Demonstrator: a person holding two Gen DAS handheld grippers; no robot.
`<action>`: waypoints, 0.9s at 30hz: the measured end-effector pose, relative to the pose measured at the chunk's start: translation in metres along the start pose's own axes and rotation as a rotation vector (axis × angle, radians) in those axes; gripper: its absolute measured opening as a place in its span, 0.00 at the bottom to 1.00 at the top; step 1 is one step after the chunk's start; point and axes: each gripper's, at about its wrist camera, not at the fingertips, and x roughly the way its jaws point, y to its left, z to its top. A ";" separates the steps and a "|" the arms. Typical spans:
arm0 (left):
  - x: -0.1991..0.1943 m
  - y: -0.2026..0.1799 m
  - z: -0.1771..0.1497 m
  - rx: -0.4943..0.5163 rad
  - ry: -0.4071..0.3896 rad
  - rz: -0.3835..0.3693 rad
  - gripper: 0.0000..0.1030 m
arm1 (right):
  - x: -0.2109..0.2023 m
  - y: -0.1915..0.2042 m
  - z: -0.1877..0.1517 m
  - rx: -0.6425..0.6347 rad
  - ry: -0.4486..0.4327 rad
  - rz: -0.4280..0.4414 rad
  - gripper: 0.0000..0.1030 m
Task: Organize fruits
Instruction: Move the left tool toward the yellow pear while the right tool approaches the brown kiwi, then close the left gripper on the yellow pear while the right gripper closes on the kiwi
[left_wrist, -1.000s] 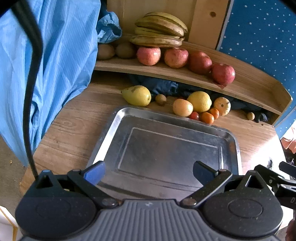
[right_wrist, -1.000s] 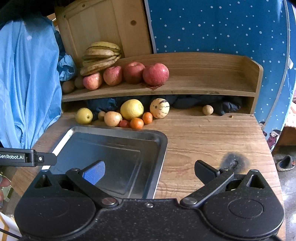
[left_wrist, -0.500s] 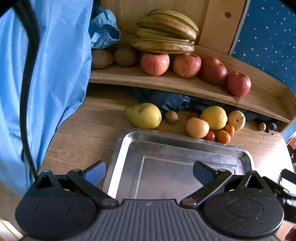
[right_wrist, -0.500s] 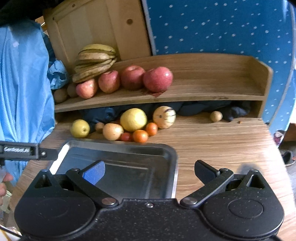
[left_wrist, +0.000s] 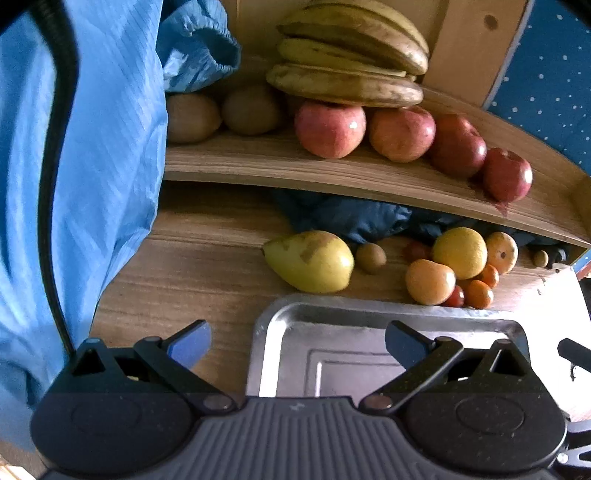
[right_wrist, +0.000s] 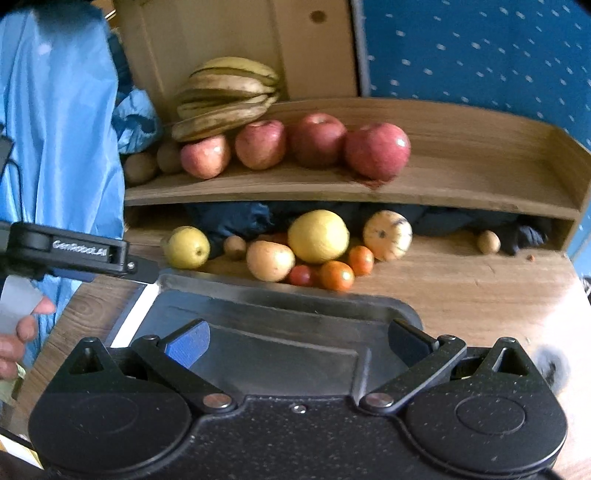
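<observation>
A steel tray (left_wrist: 332, 314) (right_wrist: 280, 295) lies on the wooden table. Behind it sit a yellow-green pear (left_wrist: 310, 260) (right_wrist: 186, 246), a small kiwi (left_wrist: 370, 257), a lemon (left_wrist: 460, 252) (right_wrist: 318, 236), a striped melon (right_wrist: 387, 235) and small oranges (right_wrist: 337, 275). Bananas (left_wrist: 347, 62) and red apples (left_wrist: 330, 127) (right_wrist: 376, 149) rest on the shelf (left_wrist: 369, 173). My left gripper (left_wrist: 297, 345) is open over the tray's near left corner, short of the pear. Over the tray's right half, my right gripper (right_wrist: 299, 341) is open too. Both are empty.
A blue plastic sheet (left_wrist: 92, 166) hangs at the left. Dark blue cloth (left_wrist: 351, 218) is stuffed under the shelf. The other gripper's arm (right_wrist: 74, 251) and a hand (right_wrist: 22, 325) show at the left of the right wrist view. A brown nut-like fruit (right_wrist: 488, 242) lies far right.
Both grippers have moved forward toward the fruit and shelf; the left one also shifted left, so the tray now fills less of its view. Jaws stayed open.
</observation>
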 end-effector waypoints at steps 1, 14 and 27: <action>0.003 0.003 0.002 0.002 0.004 -0.005 1.00 | 0.003 0.003 0.003 -0.005 0.000 -0.005 1.00; 0.035 0.026 0.031 0.023 0.039 -0.057 1.00 | 0.047 0.031 0.042 -0.070 0.007 -0.043 0.99; 0.062 0.031 0.051 0.015 0.081 -0.115 0.99 | 0.089 0.042 0.061 -0.143 0.060 -0.061 0.95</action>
